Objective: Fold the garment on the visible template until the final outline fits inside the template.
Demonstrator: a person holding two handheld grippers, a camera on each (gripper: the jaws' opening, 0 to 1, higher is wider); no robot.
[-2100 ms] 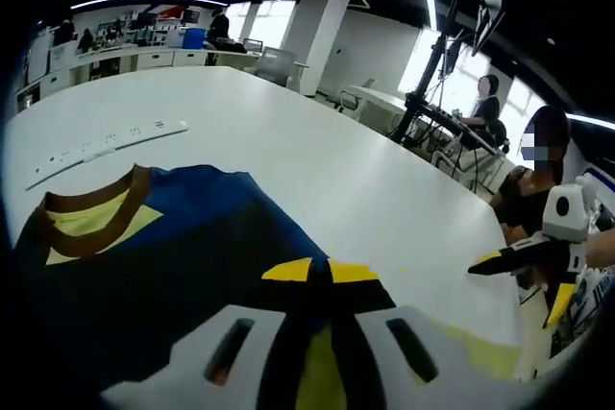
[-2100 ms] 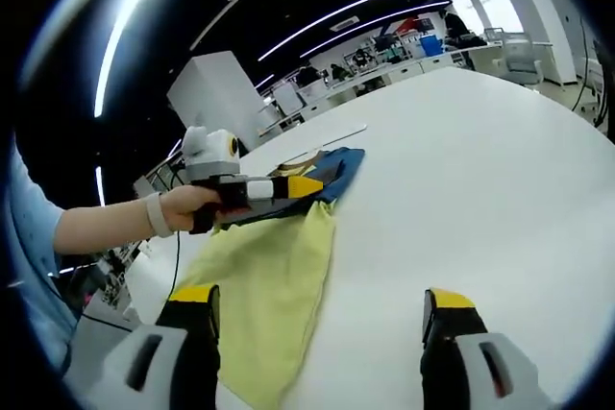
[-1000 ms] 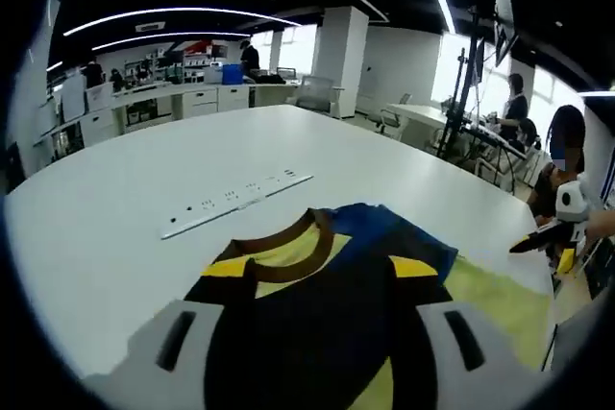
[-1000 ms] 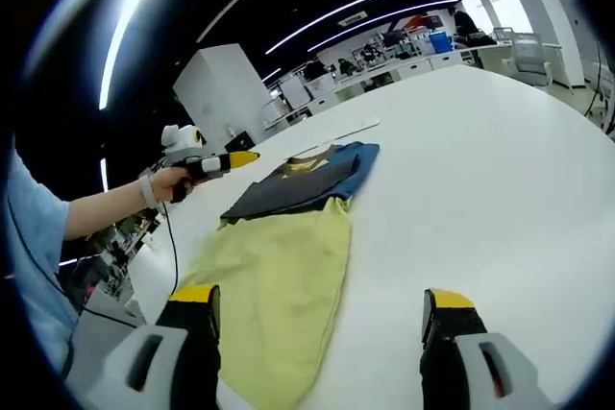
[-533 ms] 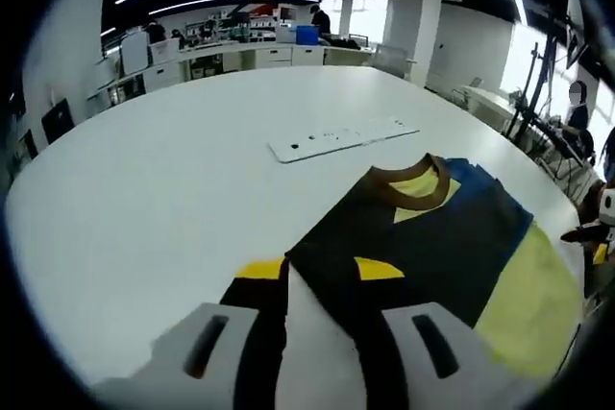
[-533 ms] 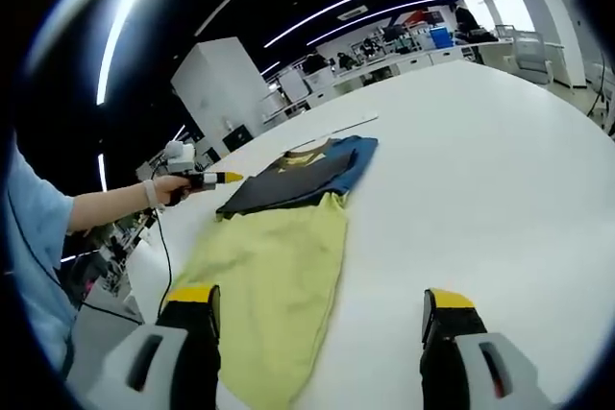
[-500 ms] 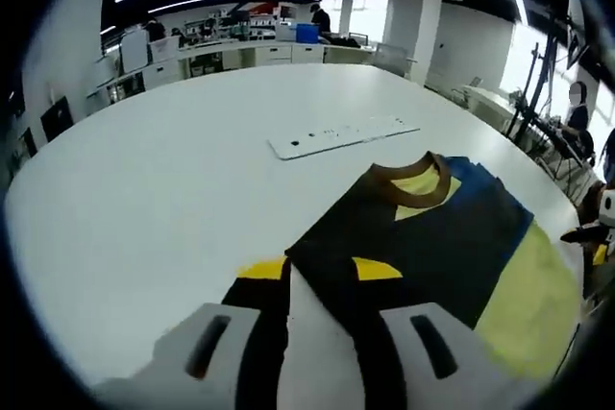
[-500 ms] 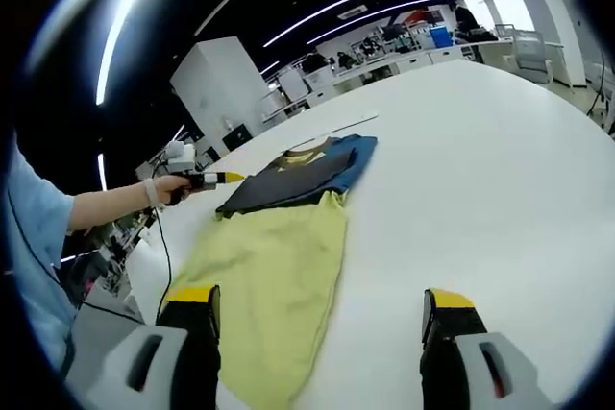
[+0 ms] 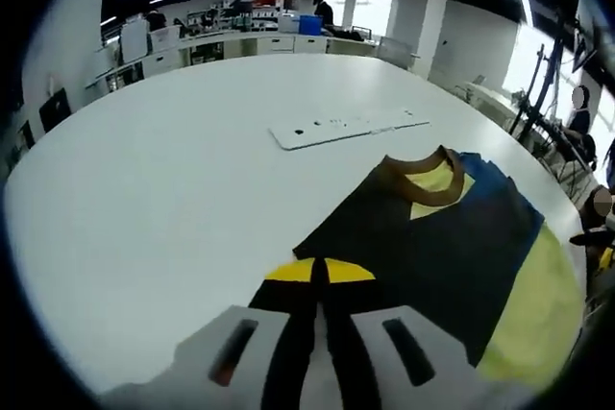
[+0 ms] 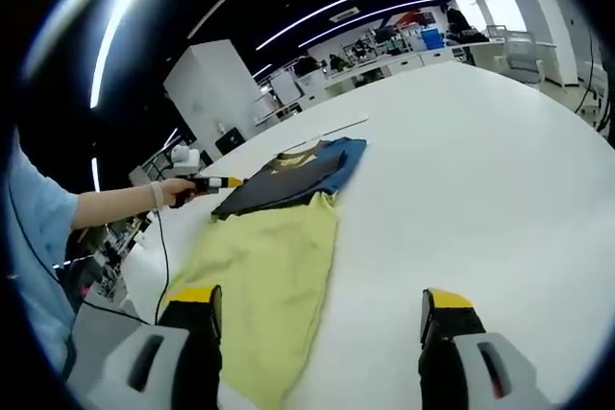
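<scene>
White table [image 9: 144,170] – garment [image 9: 432,247] flat; left fingers [image 9: 322,280] closed, right fingers [image 10: 317,309] spread, empty.

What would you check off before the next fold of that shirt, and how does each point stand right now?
1. Garment flat on the table: ok. The shirt lies spread on the white table, yellow lower part toward the right hand-held gripper.
2. Right hand-held gripper free: ok. Its jaws stand wide apart over the table, holding nothing.
3. Left hand-held gripper state: shut, at the dark side edge of the shirt; whether fabric is pinched, cannot tell.
4. Template outline visible: cannot tell. No marked outline shows around the shirt.
5. Collar in sight: ok, brown and facing the white strip.
6. Whole shirt in the workspace: ok in the right gripper view.
</scene>
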